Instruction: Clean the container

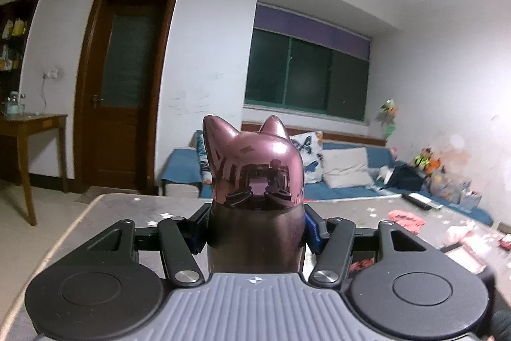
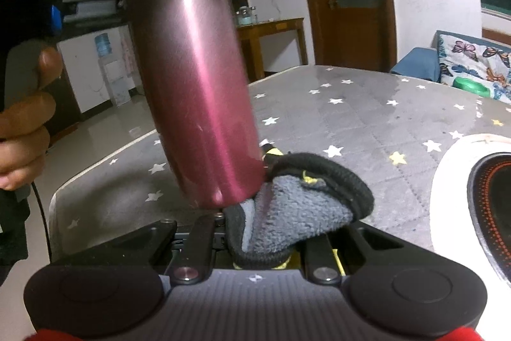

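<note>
- Left gripper (image 1: 255,232) clamped on a pink metal bottle (image 1: 255,181) w/ cat-ear cap, both fingers tight vs its sides.
- Bottle up in the air above the grey star-print mat (image 2: 367,117), tilted, base down toward the right gripper (image 2: 265,242).
- Right gripper closed on a grey fleece cloth (image 2: 287,213) w/ black edging; cloth pressed vs bottle's lower side & bottom rim.
- Person's hand (image 2: 22,130) at left edge of right-wrist view, wrapped round left gripper's handle.
- White round appliance (image 2: 479,197) w/ black top sits on mat at right, apart from bottle.
</note>
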The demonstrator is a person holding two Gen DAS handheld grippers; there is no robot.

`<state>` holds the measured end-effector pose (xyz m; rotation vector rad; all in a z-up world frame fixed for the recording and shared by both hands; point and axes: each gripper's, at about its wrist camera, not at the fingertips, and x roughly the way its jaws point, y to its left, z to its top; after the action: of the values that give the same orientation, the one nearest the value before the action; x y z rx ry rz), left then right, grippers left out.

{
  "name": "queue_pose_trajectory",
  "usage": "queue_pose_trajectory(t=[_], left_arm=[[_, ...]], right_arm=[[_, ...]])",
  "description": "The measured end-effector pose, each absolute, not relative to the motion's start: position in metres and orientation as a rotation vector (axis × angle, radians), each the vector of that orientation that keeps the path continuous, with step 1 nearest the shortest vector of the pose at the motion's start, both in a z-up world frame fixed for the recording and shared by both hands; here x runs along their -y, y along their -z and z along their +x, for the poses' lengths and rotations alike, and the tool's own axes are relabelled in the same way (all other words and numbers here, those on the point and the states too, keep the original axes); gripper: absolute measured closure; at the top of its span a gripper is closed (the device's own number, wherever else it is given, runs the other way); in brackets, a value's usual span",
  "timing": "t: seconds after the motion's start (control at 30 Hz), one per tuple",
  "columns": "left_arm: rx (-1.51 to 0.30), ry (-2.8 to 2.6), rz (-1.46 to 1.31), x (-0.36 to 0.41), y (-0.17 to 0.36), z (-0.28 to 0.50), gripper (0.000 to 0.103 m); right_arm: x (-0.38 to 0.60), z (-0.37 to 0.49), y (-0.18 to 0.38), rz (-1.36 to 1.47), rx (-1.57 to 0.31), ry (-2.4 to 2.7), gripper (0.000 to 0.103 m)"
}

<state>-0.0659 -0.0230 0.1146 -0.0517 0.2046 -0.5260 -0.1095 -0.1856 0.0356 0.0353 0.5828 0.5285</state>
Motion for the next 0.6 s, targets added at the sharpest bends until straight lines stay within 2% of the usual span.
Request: queue_pose_trajectory(t=[0.23,0.5,0.6], left_arm=[[-0.238,0.481,-0.034,0.023,-0.105,-0.058,0.042],[-0.301,0.506,-0.049,0.024,-0.088,-0.044,0.042],[-0.301,0.52,-0.048,0.02,-0.085,-0.046,0.042]], right_arm=[[0.199,-0.108,-0.049,0.061,-0.546,-0.493,0.087],[0.21,-0.114,-0.093,0.1,-0.392,-0.562,0.087],[0.202,-0.117,-0.089,0.085,-0.392,-0.597,0.087]])
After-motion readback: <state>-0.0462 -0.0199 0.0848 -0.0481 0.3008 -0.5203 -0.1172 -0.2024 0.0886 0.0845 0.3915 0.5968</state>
